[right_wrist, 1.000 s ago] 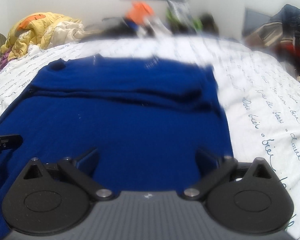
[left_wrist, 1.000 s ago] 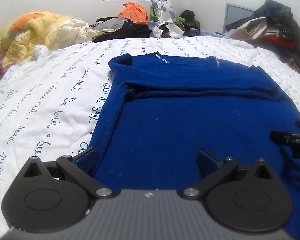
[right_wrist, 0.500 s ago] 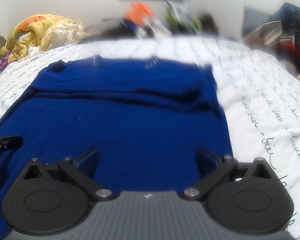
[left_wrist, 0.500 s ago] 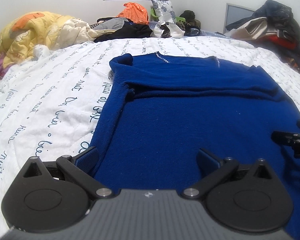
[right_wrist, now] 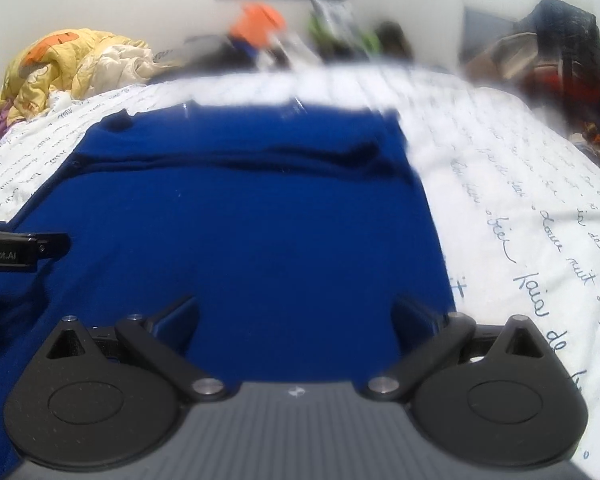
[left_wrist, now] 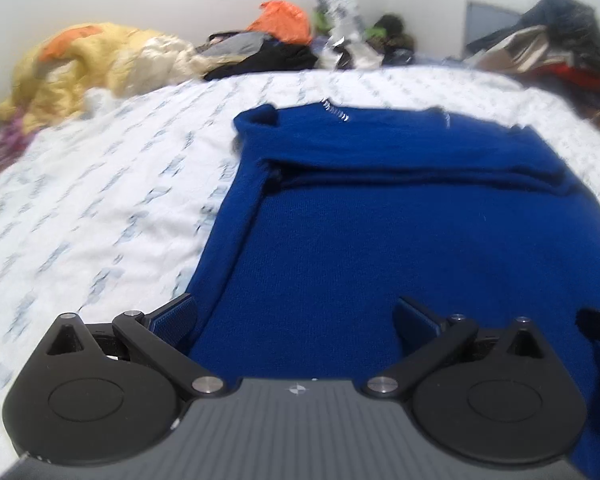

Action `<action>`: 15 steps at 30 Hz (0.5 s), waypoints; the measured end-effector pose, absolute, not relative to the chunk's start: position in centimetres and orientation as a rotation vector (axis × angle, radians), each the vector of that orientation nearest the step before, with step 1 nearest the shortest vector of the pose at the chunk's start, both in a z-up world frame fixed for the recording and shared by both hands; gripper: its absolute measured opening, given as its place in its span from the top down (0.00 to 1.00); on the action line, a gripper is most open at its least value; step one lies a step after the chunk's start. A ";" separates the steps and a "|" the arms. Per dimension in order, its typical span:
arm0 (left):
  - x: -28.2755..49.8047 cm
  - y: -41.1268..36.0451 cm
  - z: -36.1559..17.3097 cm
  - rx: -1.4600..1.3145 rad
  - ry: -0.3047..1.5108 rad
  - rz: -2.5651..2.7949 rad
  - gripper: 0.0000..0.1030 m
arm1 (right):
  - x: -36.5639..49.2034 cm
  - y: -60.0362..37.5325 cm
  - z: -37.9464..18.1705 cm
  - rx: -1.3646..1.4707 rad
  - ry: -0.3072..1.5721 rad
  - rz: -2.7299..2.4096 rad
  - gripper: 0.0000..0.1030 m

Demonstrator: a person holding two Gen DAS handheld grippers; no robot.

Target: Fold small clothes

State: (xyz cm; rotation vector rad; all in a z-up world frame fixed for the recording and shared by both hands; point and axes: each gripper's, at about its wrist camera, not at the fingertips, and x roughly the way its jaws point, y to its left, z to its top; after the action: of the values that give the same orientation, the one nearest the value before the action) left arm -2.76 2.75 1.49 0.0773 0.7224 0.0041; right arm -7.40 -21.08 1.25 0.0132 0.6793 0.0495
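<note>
a blue sweater (left_wrist: 400,240) lies flat on the bed (left_wrist: 100,200), its top part folded down in a band near the far edge. the left gripper (left_wrist: 296,316) is wide open over the sweater's left edge, holding nothing. the right gripper (right_wrist: 296,314) is also wide open, over the sweater's right part, and grips nothing. a yellow quilt (left_wrist: 80,60) lies at the far left corner of the bed, dark clothes (left_wrist: 268,58) and an orange bag (left_wrist: 284,20) along the far edge, more clothes (left_wrist: 560,40) at the far right. nothing lies on the sweater.
</note>
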 end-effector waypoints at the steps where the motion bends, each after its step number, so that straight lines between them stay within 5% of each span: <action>1: -3.7 2.5 1.7 0.066 0.739 -0.030 0.00 | -7.4 -21.1 1.2 0.015 0.679 0.051 0.00; 15: -8.5 1.7 0.4 0.071 0.692 -0.117 0.00 | -12.4 -20.0 1.2 0.004 0.684 0.095 0.00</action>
State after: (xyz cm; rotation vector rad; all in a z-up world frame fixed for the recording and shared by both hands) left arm -8.51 1.70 0.40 0.0709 0.6918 -0.1166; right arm -12.45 -20.03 1.16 0.0041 0.6844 0.0947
